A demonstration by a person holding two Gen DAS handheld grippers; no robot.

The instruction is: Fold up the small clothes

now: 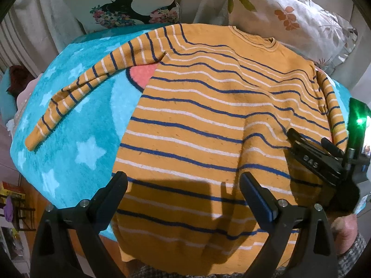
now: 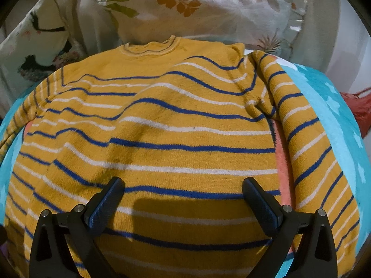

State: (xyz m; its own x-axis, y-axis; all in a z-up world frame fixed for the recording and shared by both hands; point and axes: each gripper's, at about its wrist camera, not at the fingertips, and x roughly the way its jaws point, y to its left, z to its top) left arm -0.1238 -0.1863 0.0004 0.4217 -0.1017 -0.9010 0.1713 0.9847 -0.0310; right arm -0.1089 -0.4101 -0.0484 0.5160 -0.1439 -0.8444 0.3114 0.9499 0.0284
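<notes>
Sweater first, and it fills the scene: a small mustard-yellow knit with blue and white stripes, spread flat with its collar pointing away, on a turquoise star-print blanket in front of two floral pillows. It looks soft and limp, light enough to lift by one edge, a little fuzzy so it should grip well and not slide, though it will sag and wrinkle wherever it isn't supported. One long sleeve trails out to the left across the blanket; the other sleeve lies close along the right side of the body, with a strip of pink showing between them. Ripples run through the chest. My guess for a clean fold: pinch a sleeve at the cuff or the shoulder seam, or take the hem corners. Now the small players. The left tool hovers over the hem, jaws wide apart, nothing in them. The right tool matches it over the lower body, gaping and empty as well.
</notes>
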